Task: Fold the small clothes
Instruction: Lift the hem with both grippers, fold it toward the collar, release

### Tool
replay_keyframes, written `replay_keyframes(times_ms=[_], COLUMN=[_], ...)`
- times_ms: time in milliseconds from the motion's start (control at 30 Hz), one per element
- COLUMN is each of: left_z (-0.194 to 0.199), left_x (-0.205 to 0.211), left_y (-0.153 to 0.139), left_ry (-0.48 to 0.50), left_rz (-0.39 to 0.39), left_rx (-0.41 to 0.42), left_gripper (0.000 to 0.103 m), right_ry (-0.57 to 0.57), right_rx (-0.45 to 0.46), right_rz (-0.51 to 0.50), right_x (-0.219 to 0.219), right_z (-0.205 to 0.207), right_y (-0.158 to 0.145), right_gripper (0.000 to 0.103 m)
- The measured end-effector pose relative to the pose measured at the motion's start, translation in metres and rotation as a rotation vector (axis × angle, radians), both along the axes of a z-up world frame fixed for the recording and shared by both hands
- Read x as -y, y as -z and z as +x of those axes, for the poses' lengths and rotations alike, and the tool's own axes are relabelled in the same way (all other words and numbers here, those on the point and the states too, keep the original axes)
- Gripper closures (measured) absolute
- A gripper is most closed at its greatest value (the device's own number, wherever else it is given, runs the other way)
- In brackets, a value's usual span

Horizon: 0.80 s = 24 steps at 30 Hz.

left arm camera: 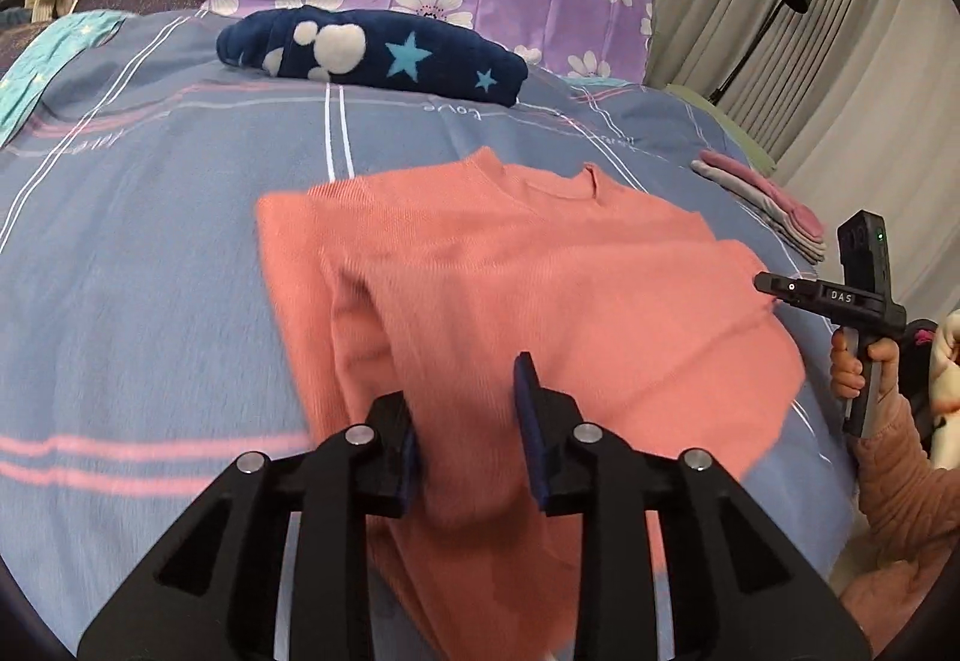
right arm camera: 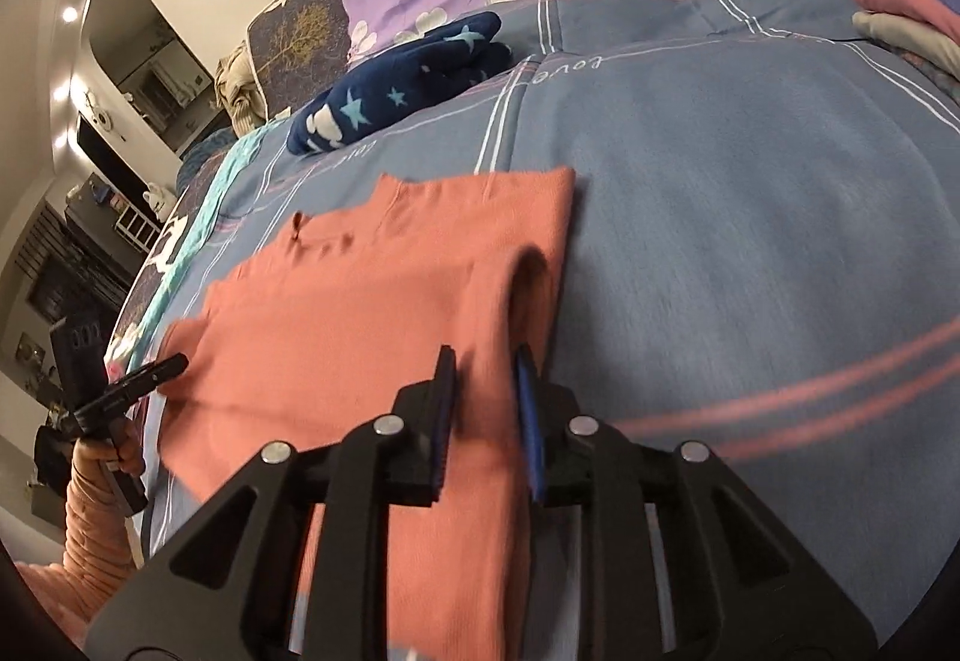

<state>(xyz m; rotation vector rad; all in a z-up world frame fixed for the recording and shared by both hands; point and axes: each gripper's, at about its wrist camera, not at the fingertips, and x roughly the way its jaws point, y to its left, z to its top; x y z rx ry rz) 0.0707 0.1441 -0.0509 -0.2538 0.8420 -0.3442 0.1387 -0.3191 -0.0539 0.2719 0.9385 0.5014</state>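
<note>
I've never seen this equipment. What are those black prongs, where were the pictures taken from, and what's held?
No robot: a person holds a gripper in each hand, each with a wide-angle camera looking along its two fingers. One picture is from the left gripper, the other from the right gripper. On the blue bed cover lie a salmon sweater, a navy starry fleece and a folded stack. The right gripper is closed on the sweater; the left gripper's jaws stand apart with sweater fabric between.

Salmon-pink knit sweater (left arm camera: 528, 271) lies partly folded on bed; collar away.
</note>
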Motion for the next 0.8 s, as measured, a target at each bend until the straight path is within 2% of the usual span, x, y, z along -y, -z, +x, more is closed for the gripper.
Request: replay_keyframes(times_ms=[100,233,300,333,367,400,433,500,600,700,767,800], left_z=[-0.004,0.020,0.046,0.059,0.075,0.084,0.091,0.094,0.094,0.104,0.114,0.114], left_x=[0.001,-0.006,-0.018,-0.025,-0.031,-0.033,-0.035,-0.032,-0.028,-0.034,-0.038,-0.041], left_y=[-0.007,-0.037,-0.048,-0.049,-0.046,-0.041,-0.036,-0.025,-0.010,0.010,0.017,0.018], left_ry=[0.042,0.008,-0.102,-0.163,-0.228,-0.259,-0.282,-0.262,-0.214,-0.204,-0.211,-0.208], left_rz=[-0.072,-0.181,-0.194,-0.182,-0.152,-0.131,-0.118,-0.098,-0.019,-0.003,0.009,0.012], left_rx=[0.008,0.108,0.142,0.146,0.133,0.108,0.080,0.052,0.021,-0.051,-0.060,-0.059], left_gripper=[0.098,0.098,0.098,0.097,0.093,0.078,0.059,0.047,0.038,0.038,0.038,0.044], right_ry=[-0.021,0.021,0.079,0.112,0.150,0.185,0.190,0.150,0.148,0.121,0.089,0.082], right_rx=[0.012,0.056,0.064,0.058,0.045,0.021,0.004,0.018,0.059,0.046,0.045,0.044], right_rz=[0.060,0.169,0.176,0.144,0.107,0.080,0.081,0.091,0.022,-0.019,-0.055,-0.074], right_x=[-0.003,-0.006,-0.008,-0.008,-0.009,-0.010,-0.009,-0.008,-0.005,-0.010,-0.020,-0.024], right_z=[0.002,0.034,0.065,0.078,0.089,0.098,0.101,0.098,0.095,0.106,0.115,0.121], right_y=[-0.011,-0.036,-0.041,-0.039,-0.034,-0.027,-0.022,-0.015,-0.014,-0.010,-0.008,-0.006], right_gripper=[0.098,0.098,0.097,0.094,0.086,0.080,0.065,0.062,0.055,0.055,0.055,0.054])
